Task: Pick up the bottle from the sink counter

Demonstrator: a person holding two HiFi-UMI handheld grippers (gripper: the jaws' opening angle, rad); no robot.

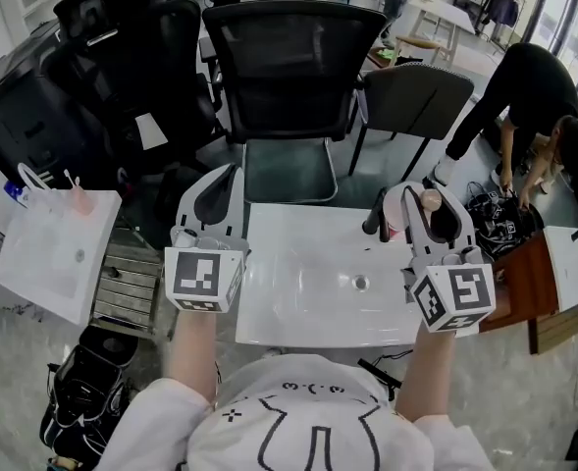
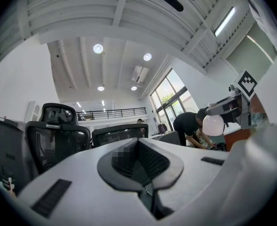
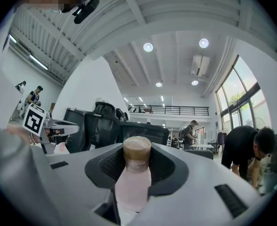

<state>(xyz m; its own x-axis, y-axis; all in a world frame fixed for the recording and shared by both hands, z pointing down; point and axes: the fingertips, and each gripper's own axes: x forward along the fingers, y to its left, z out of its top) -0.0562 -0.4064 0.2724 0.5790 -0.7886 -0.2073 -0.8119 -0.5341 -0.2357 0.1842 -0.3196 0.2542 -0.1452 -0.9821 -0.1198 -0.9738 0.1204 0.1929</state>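
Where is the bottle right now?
Head view, right side: the bottle is clamped upright in the right gripper, over the far right corner of the white sink, just right of the black faucet.

Pale pink bottle (image 3: 132, 185), brown cap, upright between the right gripper's (image 3: 138, 164) jaws, at the sink counter's (image 1: 298, 312) two o'clock.

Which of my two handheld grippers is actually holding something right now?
The right gripper: a pale pink plastic bottle with a brown cap stands clamped upright in it. The left gripper has nothing in it.
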